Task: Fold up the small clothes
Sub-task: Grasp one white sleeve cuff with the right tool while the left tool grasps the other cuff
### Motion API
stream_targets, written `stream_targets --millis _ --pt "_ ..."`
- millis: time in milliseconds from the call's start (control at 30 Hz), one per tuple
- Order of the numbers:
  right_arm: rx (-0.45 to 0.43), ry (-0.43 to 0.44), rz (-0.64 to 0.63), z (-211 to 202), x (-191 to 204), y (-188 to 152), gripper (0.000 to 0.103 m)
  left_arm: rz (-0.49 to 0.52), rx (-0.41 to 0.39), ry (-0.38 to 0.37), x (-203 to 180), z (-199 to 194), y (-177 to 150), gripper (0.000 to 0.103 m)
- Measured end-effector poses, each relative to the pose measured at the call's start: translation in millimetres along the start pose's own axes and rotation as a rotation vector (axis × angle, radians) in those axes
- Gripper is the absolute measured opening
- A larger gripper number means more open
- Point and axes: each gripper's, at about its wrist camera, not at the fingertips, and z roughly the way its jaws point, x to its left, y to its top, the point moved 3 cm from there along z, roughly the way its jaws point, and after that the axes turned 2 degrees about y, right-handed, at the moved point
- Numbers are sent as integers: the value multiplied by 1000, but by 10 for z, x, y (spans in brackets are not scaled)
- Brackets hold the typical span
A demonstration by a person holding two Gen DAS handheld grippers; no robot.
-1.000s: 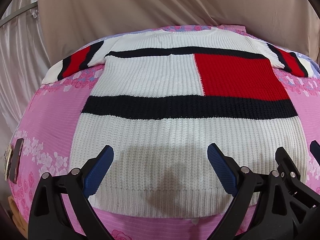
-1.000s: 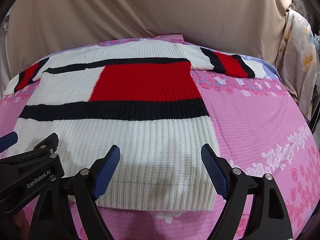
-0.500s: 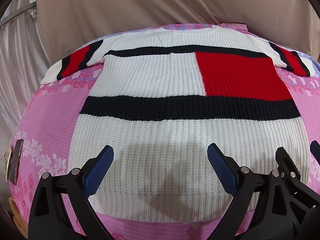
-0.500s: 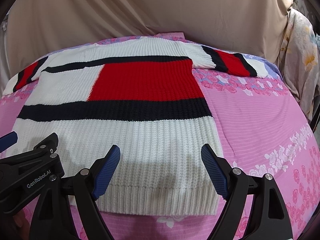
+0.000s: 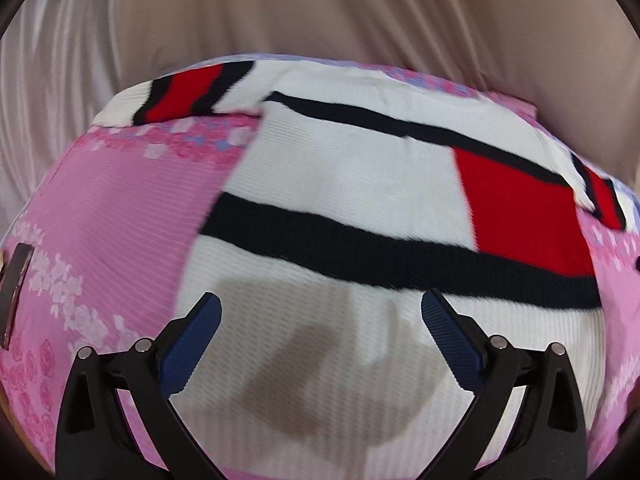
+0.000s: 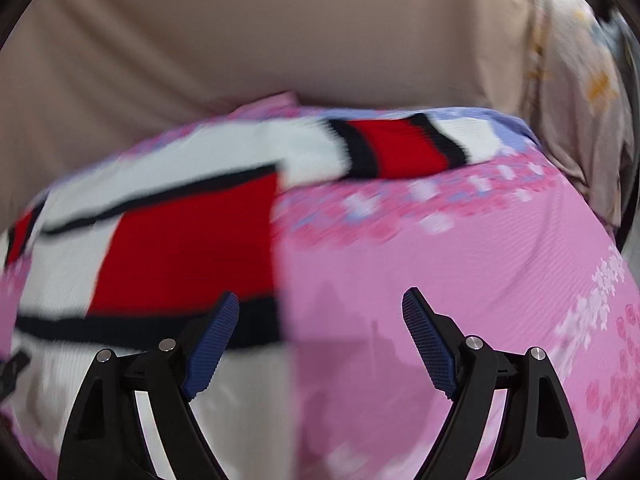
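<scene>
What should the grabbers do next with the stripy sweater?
Probably each should reach for a sleeve and fold it in. The sweater lies flat on the pink bedspread with both sleeves spread out. The left gripper and right gripper are both open, holding nothing, and point toward opposite sides, the right one past the sweater's edge.

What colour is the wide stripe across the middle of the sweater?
Black or very dark navy on the sweater; the left wrist view shows the stripe best.
</scene>
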Motion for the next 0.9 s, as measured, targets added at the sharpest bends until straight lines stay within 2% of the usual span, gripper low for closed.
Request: stream_targets --millis 133,233,333,400,467,533,567,600,633,667,733,800,900 --pt "23 -35 162 638 -911 687 82 -53 -7 6 188 87 125 98" --pt "38 -30 297 1096 -1495 1010 83 -54 -36 31 229 109 217 98" --pt "57 -5 402 1532 -1923 1196 83 -40 -53 52 226 152 297 98" --pt "66 -7 472 1765 -2139 1247 78 -36 -55 57 213 198 353 98" --pt "11 15 518 1872 -2253 1313 75 -32 -53 58 181 247 403 98" --pt "4 16 515 1958 -2252 1400 64 -26 -51 50 143 296 442 98" --pt "13 29 500 2011 -2220 1445 38 -22 -46 42 113 332 464 98" --pt "46 53 487 2104 -2164 1492 19 -19 -41 35 89 358 470 98" --pt "50 42 474 2126 -2122 1520 17 -16 -34 23 62 388 482 98" --pt "42 18 447 2133 -2054 1583 10 -16 -24 7 30 423 491 98" --pt "3 29 414 2049 -1851 1759 8 -27 -6 -23 -16 466 493 97" --pt "-72 132 392 1828 -1565 1970 7 -35 3 -52 -49 477 486 97" --pt "-170 331 193 1279 -558 2248 7 -29 -19 -62 -84 445 513 97"
